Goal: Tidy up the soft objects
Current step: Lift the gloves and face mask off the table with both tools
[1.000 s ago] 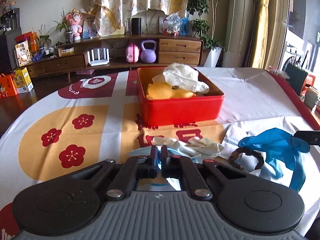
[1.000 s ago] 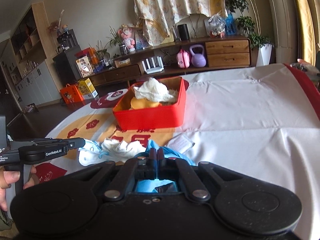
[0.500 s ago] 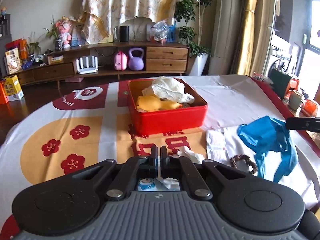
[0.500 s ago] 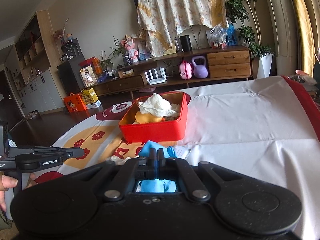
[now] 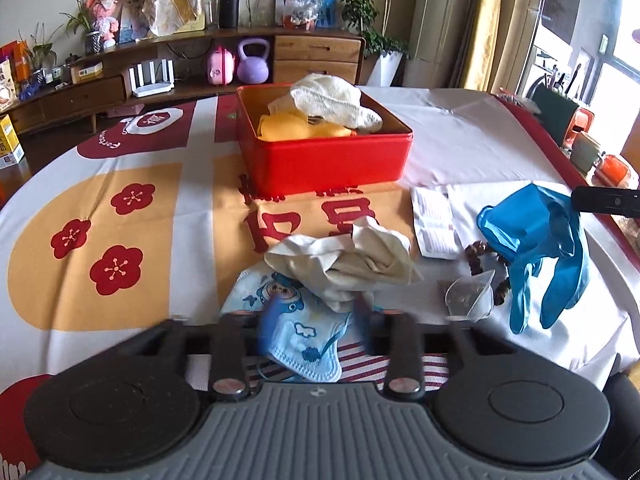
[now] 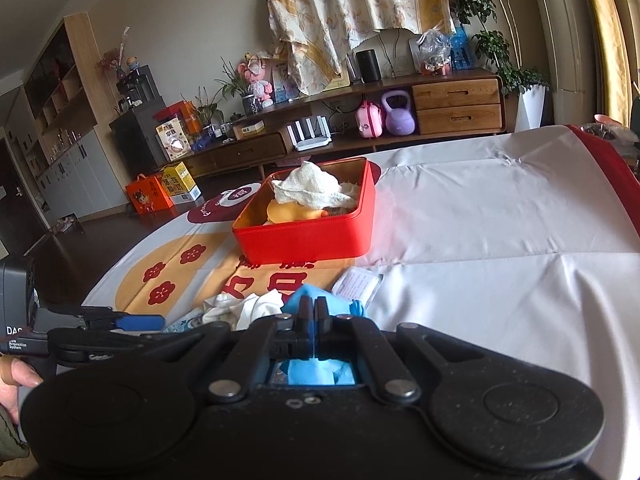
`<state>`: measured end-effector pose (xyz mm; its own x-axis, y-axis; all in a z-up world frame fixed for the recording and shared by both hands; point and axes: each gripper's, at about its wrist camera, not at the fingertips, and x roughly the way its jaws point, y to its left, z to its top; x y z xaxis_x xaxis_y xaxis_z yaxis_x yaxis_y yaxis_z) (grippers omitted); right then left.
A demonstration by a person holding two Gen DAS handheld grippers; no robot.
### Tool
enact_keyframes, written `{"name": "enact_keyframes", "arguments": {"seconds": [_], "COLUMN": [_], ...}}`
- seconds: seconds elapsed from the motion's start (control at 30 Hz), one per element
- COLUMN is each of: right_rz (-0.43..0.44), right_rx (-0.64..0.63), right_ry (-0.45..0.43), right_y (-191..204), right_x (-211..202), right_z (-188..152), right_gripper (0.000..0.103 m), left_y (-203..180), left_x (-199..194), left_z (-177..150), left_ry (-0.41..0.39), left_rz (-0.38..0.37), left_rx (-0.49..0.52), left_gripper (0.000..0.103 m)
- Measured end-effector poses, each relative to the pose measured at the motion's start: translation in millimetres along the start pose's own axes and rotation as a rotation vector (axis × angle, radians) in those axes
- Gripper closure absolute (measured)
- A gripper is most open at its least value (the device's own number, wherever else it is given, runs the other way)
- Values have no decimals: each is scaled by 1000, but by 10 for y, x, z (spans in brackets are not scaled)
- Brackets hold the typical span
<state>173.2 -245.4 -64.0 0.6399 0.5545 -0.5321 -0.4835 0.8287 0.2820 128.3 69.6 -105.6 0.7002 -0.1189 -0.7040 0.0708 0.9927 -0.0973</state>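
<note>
Jaws of the left gripper [image 5: 314, 316] stand spread over a child's printed face mask [image 5: 298, 332] and a crumpled cream cloth [image 5: 344, 260] on the tabletop [image 5: 160, 208], so a pick-up seems in hand: lower and pinch. From the right wrist, the right gripper [image 6: 313, 309] has its jaws pinching a blue rubber glove [image 6: 312, 372], likely bound for the red tin box [image 6: 304, 236], which already holds a white cloth [image 6: 310, 188] over something yellow [image 6: 288, 212].

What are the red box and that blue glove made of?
The red box looks like painted metal: thin rolled rim, glossy sides, golden inside. The blue glove seems thin rubber or nitrile: it hangs limp, wrinkled and slightly shiny from the right gripper, whose jaws are shut on it.
</note>
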Motion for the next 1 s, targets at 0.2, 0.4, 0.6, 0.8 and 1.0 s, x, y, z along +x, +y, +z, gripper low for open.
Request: {"name": "enact_keyframes", "arguments": {"seconds": [0.2,0.4,0.6,0.8,1.0], "right_rz": [-2,-6,-5,-4,-6], "right_rx": [7,10,14,13,13], "right_ry": [13,22,26,32,30], "right_y": [-16,-34,-46,-39,-29], "right_x": [36,66,91,111,105], "right_z": [-21,-33,-34,-42,-41], "right_gripper": [103,103,103,103,103], "left_y": [-14,63,95,36,-23], "left_x": [196,370,417,386,357], "left_z": [5,-56,-100,-94,-67], "left_ry": [53,79,72,54,35], "left_rz": [21,46,64,65,95], "left_rx": [90,124,126,133,143], "left_gripper": [21,21,21,53,88]}}
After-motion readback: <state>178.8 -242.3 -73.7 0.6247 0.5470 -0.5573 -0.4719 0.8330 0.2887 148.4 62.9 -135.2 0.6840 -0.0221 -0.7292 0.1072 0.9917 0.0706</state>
